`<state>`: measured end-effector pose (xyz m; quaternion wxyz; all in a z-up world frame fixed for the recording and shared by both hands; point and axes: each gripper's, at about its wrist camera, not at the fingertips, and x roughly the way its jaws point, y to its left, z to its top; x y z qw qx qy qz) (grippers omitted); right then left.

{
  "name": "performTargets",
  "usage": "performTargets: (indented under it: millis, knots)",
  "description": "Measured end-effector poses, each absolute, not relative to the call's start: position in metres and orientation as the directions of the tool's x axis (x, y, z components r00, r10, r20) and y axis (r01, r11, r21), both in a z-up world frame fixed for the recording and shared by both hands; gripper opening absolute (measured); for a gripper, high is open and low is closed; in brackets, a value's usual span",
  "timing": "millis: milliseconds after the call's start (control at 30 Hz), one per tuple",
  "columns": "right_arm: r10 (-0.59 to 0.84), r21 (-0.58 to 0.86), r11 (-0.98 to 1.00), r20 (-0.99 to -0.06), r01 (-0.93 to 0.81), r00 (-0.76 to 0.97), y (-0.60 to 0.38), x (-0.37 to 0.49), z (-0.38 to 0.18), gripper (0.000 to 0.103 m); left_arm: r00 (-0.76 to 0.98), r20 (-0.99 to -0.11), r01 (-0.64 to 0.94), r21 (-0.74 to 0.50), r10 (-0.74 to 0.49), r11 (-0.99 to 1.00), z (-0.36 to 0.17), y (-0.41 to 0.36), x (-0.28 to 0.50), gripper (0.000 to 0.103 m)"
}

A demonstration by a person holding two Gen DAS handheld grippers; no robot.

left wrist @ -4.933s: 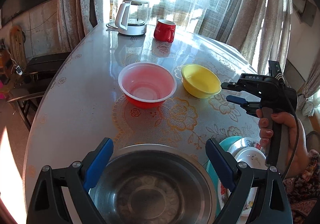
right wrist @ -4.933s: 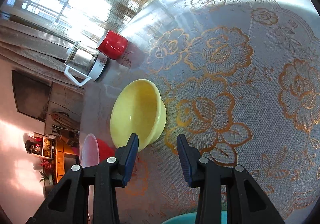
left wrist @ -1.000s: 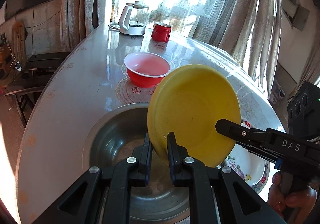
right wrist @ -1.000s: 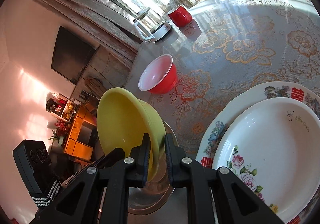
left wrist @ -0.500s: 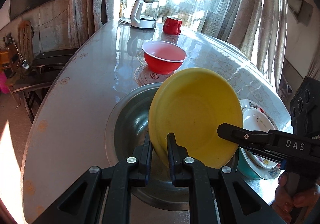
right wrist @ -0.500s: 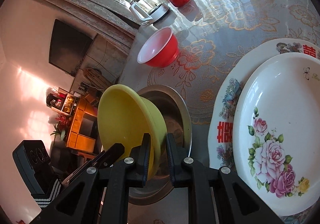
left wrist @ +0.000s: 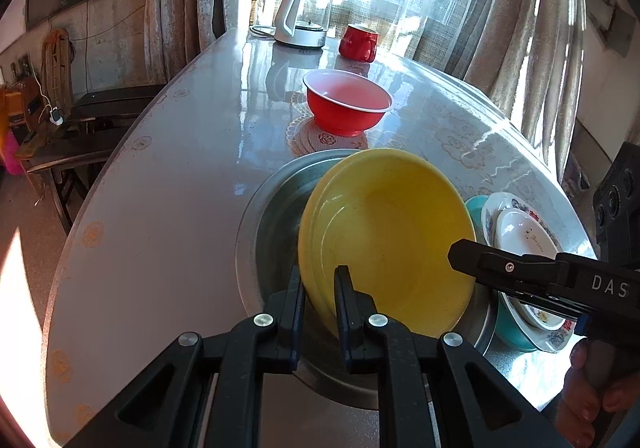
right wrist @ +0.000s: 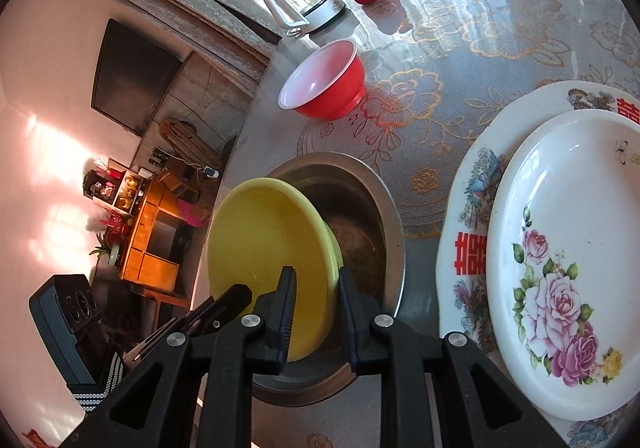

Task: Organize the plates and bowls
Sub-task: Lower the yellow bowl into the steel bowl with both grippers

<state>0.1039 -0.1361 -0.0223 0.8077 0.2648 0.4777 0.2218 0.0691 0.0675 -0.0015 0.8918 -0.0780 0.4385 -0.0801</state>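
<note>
A yellow bowl (left wrist: 392, 240) stands tilted on edge inside a wide steel bowl (left wrist: 256, 232) near the table's front edge. My left gripper (left wrist: 320, 288) is shut on the yellow bowl's near rim. In the right wrist view the yellow bowl (right wrist: 268, 244) leans in the steel bowl (right wrist: 384, 216), and its rim passes between the jaws of my right gripper (right wrist: 318, 300). Those jaws are opening, and a slim gap shows beside the rim. A red bowl (left wrist: 346, 100) with a white rim sits farther back on the table.
Right of the steel bowl, a white rose plate (right wrist: 560, 248) lies on a larger patterned plate (right wrist: 468, 232), over a teal bowl (left wrist: 516, 336). A glass kettle (left wrist: 304, 16) and a red mug (left wrist: 358, 42) stand at the far end. A dark bench (left wrist: 100, 108) is left of the table.
Both grippers came down and forward with the yellow bowl, which now sits lower in the steel bowl. The right gripper's jaws have spread slightly around the rim.
</note>
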Motion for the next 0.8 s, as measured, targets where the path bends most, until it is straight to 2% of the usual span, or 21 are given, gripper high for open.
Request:
performTargets:
  millis: [633,800]
  knots:
    - [0.562,0.586,0.802,-0.674,-0.117,0.480,-0.140,0.096,-0.015,0.027,0.606,-0.778,0.079,-0.151,-0.168,0.985,-0.005,0.060,0.070,0.015]
    - [0.527,0.550,0.825,-0.669,-0.127,0.524,-0.140,0.092,-0.008,0.032,0.615,-0.774,0.073,-0.137,-0.153,0.988,-0.004,0.060,0.072,0.015]
